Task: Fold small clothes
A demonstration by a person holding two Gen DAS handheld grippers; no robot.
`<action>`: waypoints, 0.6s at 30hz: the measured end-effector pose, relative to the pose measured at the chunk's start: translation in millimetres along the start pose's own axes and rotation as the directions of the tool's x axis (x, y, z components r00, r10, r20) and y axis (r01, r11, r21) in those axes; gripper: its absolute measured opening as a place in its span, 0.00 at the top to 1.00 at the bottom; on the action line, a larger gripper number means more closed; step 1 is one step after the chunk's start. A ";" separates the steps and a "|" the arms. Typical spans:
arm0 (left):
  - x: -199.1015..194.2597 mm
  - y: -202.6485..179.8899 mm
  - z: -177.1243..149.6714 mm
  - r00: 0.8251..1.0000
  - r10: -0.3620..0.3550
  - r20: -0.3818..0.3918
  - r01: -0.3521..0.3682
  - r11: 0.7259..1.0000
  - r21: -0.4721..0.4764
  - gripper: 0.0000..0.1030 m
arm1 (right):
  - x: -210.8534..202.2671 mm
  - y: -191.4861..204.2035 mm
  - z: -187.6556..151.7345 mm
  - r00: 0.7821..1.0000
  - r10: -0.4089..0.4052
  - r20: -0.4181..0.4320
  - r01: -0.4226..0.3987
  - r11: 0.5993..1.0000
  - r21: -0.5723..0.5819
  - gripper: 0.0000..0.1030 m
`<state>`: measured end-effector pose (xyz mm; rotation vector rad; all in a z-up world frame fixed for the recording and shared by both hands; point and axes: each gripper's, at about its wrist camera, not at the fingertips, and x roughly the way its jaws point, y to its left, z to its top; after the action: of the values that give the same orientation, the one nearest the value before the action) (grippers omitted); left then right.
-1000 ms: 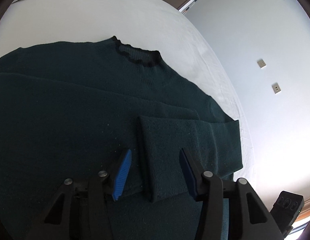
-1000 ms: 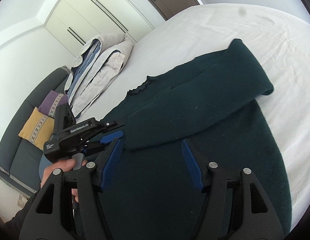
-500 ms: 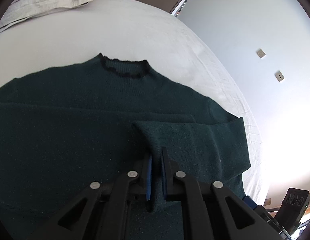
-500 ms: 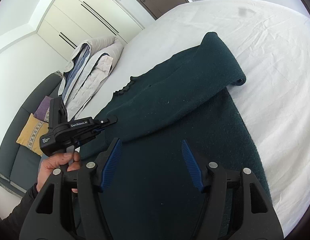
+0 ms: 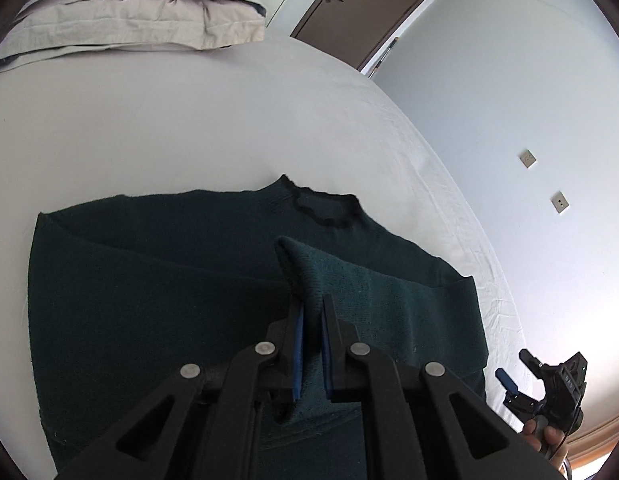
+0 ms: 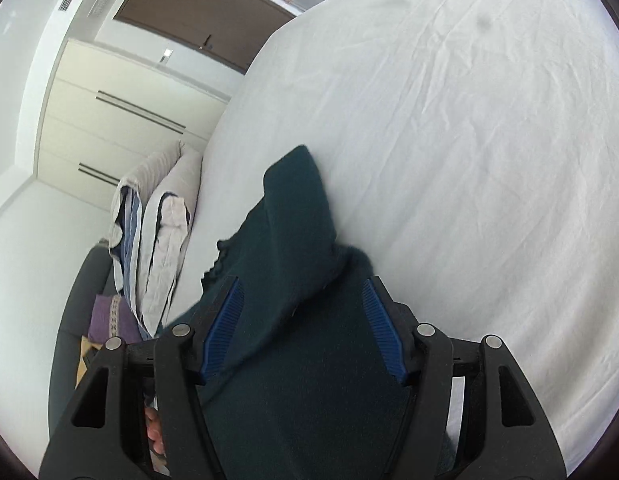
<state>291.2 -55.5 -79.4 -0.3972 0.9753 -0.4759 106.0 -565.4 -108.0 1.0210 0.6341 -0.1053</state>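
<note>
Dark green sweater (image 5: 157,304) lies flat on the white bed (image 5: 169,120), lower half of the left view. Left tool (image 5: 310,344) is clamped on the sleeve cuff (image 5: 305,276), raised at centre. Only the left view shows the collar (image 5: 325,208) in full, and the right tool (image 5: 549,384) at lower right. Right view: right tool (image 6: 301,328) stands apart over the sweater, gripping nothing; pillows (image 6: 157,240) at left.

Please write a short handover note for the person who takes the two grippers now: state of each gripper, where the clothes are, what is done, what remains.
Left gripper: shut on the cuff of the sleeve, lifted off the body.
Right gripper: open over the sweater, gripping nothing.
The dark green sweater lies flat on the white bed, collar away from you.
Done: sleeve grasped.
Left: lay the sleeve, then fold the body.
</note>
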 end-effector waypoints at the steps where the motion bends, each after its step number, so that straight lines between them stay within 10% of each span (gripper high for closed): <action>1: 1.5 3.8 -2.2 1.000 0.007 0.001 -0.007 1.000 -0.002 0.92 | -0.9 3.6 6.5 0.999 -0.025 0.021 0.026 0.999 -0.025 0.40; 14: 9.4 21.5 -19.7 1.000 0.011 0.014 -0.011 1.000 0.004 0.92 | 100.6 66.6 74.1 0.971 -0.235 -0.046 0.205 0.913 -0.351 0.47; 18: 14.0 25.9 -23.9 1.000 0.020 0.009 -0.020 1.000 0.008 0.92 | 138.1 66.4 77.4 0.946 -0.313 -0.087 0.260 0.889 -0.378 0.67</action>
<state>282.6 -44.3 -114.6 -0.3819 0.9682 -0.4592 277.6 -565.1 -103.9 0.5742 0.9017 -0.1677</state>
